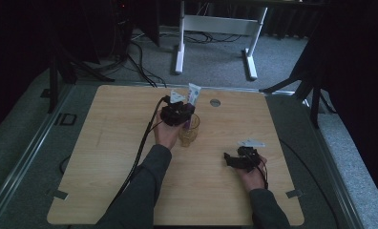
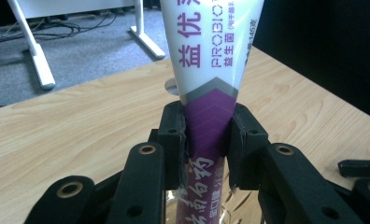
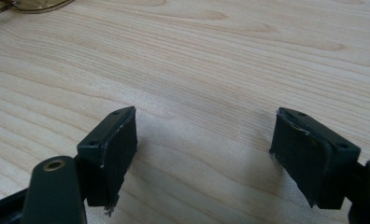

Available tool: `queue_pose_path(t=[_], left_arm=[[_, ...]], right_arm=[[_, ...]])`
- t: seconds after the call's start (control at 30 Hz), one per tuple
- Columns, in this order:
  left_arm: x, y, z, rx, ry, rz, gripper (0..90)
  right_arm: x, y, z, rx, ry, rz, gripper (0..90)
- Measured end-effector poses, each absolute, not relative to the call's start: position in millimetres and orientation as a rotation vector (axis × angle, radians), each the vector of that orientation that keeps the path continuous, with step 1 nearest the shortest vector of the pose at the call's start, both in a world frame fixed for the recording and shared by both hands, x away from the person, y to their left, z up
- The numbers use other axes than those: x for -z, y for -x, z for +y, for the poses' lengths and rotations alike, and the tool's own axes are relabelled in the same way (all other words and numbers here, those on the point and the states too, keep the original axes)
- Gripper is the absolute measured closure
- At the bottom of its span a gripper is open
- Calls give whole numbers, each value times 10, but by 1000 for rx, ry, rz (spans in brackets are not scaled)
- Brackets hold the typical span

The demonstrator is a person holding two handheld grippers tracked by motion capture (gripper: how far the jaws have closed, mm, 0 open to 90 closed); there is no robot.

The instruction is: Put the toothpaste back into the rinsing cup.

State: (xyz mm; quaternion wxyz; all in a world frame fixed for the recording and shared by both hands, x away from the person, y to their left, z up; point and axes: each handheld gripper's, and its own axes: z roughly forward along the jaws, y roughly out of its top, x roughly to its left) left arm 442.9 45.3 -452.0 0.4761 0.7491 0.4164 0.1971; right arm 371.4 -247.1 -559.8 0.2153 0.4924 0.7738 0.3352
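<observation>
L gripper [image 2: 206, 140] is clenched on a toothpaste tube [image 2: 211, 70]: both pads press the purple lower part, one on each side, tube upright w/ the white printed part rising above the jaws. In the left gripper view, clear glass shows just below the pads. In the high view the L gripper [image 1: 186, 114] sits over an amber glass cup [image 1: 188, 131] at mid-table, slightly far of centre; the tube [image 1: 193, 94] sticks up from it, crimped flat end on top, lower end down in the cup. L hand [image 1: 167, 133] is just left of the cup and near side of it.

R gripper [image 3: 204, 144] is released: jaws wide apart, nothing between, only bare wood under them. In the high view it [image 1: 231, 160] sits low over the table near the right side, pointing left toward the cup but well apart from it, R hand [image 1: 253, 176] behind it.

Room to move: wide bare wood left of the cup and along the near edge; open strip between cup and R gripper. A small round metal grommet [image 1: 215, 102] lies near the far edge, just right of the tube. L cable [image 1: 141, 143] trails back along the forearm toward the near edge.

Surface: light wooden tabletop [image 1: 106, 157], rounded corners. Around it grey carpet, a white desk frame [image 1: 215, 28] beyond the far edge, floor cables, dark curtains both sides. Room is dim.
</observation>
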Motion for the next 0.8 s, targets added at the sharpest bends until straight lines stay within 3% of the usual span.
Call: queue_pose_path(t=[0.43,0.7,0.8], left_arm=[[4723,-4367,421,-481,-1877,1034,689],[4788,-4336,428,-458,-1877,1021,648],[4799,-4315,443,-449,-1866,1022,589]], right_arm=[[5598,-3714,-2471,-929,-1365,2146,223],[5598,-3714,-2471,-929,-1365,2146,223],[5598,-3713,-2471,-929,-1365,2146,224]])
